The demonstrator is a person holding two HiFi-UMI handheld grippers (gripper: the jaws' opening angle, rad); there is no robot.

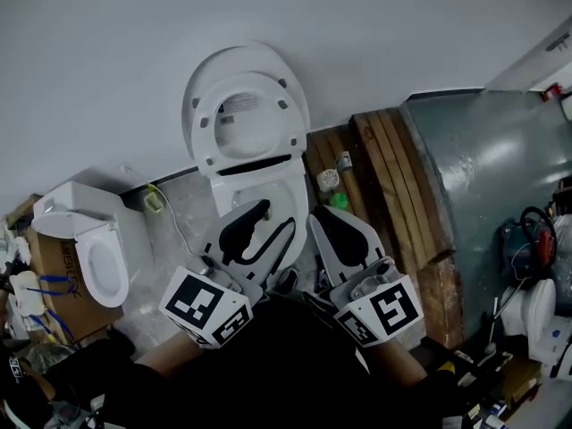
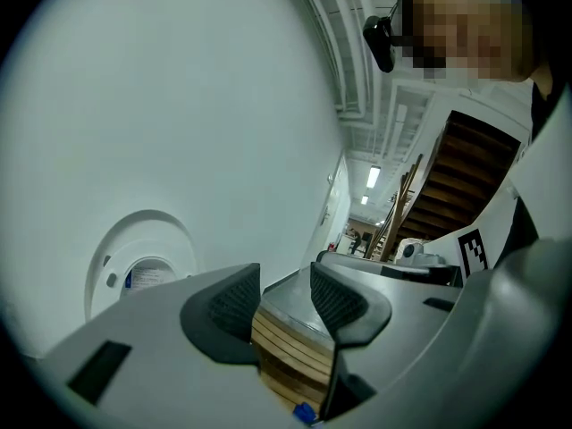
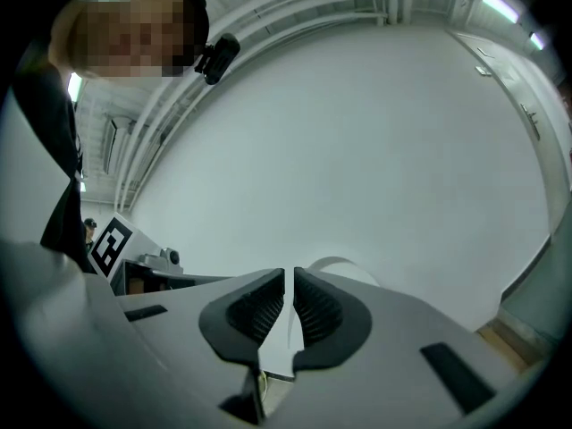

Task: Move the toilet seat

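Fingers [image 2: 223,307] of the left gripper [image 1: 273,217] stand partly apart with nothing between them, while the right gripper [image 1: 320,214] is closed to a slit, also empty. Both hover over the toilet bowl [image 1: 259,186], clear of the toilet seat [image 1: 207,137], which stands upright against its lid [image 1: 246,61] at the floor's [image 1: 183,208] far edge. Lifting looks done; lowering the seat would call for reaching forward to its rim. What shows of the bowl appears empty.

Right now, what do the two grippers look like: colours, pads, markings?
The left gripper and right gripper match. Both have pale grey moulded shells with black panels and two curved jaws lined with dark ribbed pads. Each carries a white cube printed with black square markers at its rear. The person's clothing is black.
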